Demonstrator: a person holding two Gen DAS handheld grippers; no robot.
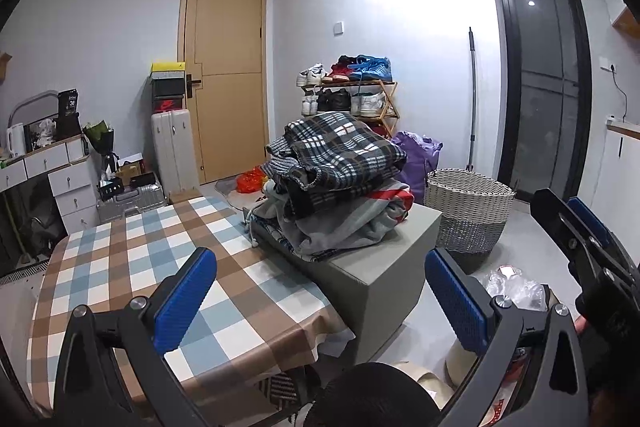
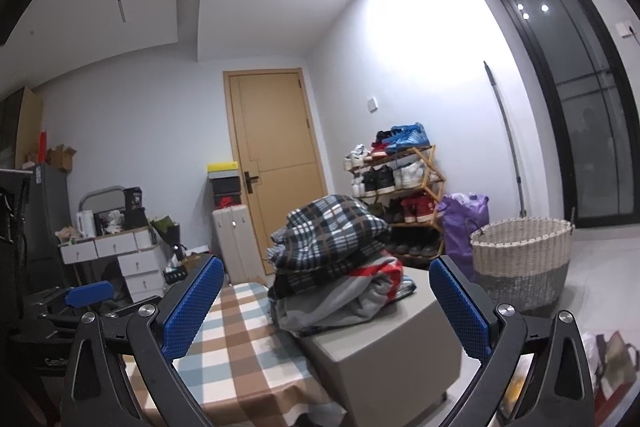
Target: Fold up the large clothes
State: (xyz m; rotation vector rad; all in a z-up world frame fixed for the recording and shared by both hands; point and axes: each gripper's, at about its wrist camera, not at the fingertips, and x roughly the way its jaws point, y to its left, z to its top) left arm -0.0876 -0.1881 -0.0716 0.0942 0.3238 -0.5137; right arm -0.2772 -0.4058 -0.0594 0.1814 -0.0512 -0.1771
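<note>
Left wrist view: crumpled clothes pile (image 1: 340,183) — plaid on top; left gripper (image 1: 320,301) and right gripper (image 2: 326,305) spread wide, empty.

This is a room in a home, probably near the entrance. A wooden door (image 1: 230,75) stands in the back wall, and beside it a shoe rack (image 1: 352,95) is full of sneakers. A pile of clothes (image 1: 336,183) lies on a grey cube stool (image 1: 384,267), next to a tabletop (image 1: 132,267) with a checked cloth. There is also a woven laundry basket (image 1: 468,207), a suitcase (image 1: 174,147) and white drawers (image 1: 60,171) (with a kettle on top).
</note>
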